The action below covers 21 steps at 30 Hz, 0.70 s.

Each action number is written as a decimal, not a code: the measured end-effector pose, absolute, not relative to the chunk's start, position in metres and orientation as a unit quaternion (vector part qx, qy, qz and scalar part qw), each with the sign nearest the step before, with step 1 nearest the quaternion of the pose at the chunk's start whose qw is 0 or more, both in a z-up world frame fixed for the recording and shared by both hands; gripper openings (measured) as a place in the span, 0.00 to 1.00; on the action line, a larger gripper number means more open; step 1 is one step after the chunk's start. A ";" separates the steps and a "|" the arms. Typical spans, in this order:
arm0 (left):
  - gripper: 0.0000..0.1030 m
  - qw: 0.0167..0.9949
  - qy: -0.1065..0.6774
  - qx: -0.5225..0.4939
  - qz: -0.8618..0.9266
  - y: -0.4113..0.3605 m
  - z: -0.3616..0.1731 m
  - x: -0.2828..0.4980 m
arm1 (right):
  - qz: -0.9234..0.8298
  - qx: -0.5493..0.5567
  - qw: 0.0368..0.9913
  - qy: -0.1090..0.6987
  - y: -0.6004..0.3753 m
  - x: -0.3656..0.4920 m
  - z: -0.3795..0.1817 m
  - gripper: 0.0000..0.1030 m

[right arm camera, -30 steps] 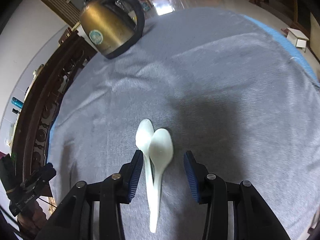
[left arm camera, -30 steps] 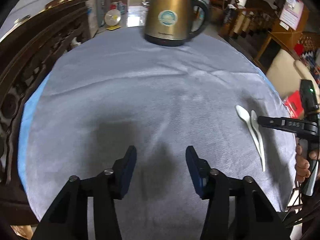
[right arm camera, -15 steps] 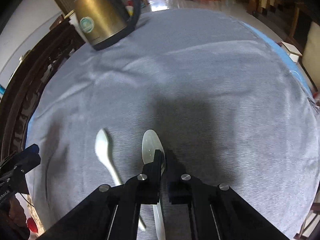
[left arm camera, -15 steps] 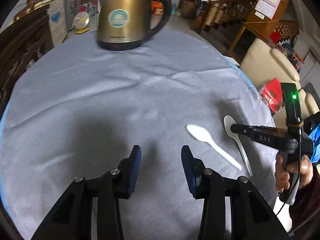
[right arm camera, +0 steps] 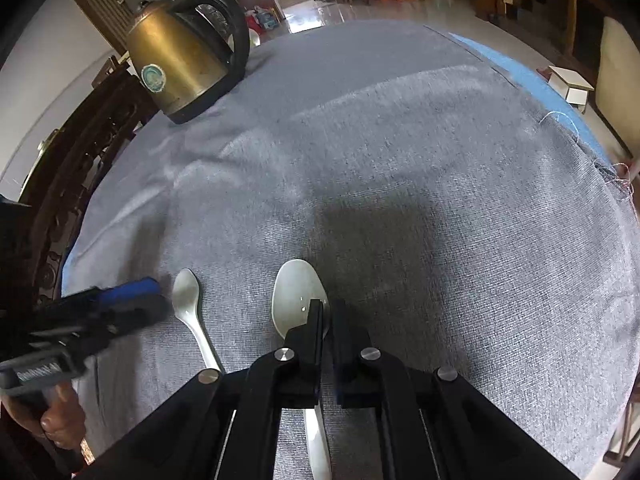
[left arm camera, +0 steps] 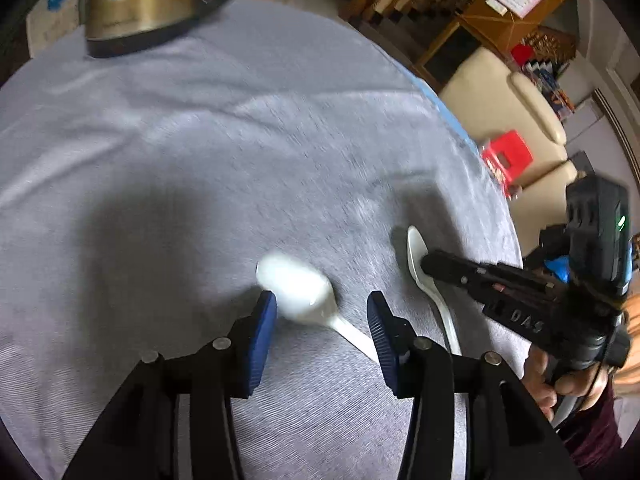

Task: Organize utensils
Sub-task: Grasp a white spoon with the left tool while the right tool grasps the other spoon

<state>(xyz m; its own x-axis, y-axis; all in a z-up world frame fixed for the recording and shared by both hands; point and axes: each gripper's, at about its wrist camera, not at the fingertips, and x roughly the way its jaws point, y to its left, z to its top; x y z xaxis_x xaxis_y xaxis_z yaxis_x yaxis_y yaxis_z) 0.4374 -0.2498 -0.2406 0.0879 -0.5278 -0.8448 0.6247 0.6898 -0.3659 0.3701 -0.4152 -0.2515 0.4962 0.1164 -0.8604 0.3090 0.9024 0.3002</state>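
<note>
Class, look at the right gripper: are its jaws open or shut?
Shut. In the right wrist view the right gripper has its two fingers drawn together with no gap, pressing on the white spoon lying on the grey cloth.

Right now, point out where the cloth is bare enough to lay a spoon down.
Free: the wide grey cloth between the kettle and the two spoons, and its right side out to the blue edge. Crowded: the near edge, where the left spoon, the right spoon and both tools sit.
</note>
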 end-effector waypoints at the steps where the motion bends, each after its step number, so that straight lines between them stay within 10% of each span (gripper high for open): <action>1: 0.46 0.741 0.538 0.057 -0.398 -0.255 -0.240 0.433 | -0.055 0.216 0.838 0.498 -0.416 0.370 -0.252 0.05; 12: 0.15 0.749 0.496 0.161 -0.409 -0.258 -0.239 0.429 | -0.041 0.219 0.836 0.502 -0.415 0.366 -0.251 0.06; 21: 0.11 0.738 0.497 0.229 -0.395 -0.230 -0.234 0.434 | -0.024 0.206 0.836 0.508 -0.409 0.375 -0.237 0.17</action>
<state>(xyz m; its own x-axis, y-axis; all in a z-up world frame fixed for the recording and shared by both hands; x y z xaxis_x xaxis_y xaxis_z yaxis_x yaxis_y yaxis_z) 0.4336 -0.2298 -0.2342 0.1936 -0.3545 -0.9148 0.8105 0.5832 -0.0545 0.3755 -0.4091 -0.2369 0.4824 0.1692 -0.8595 0.2499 0.9138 0.3202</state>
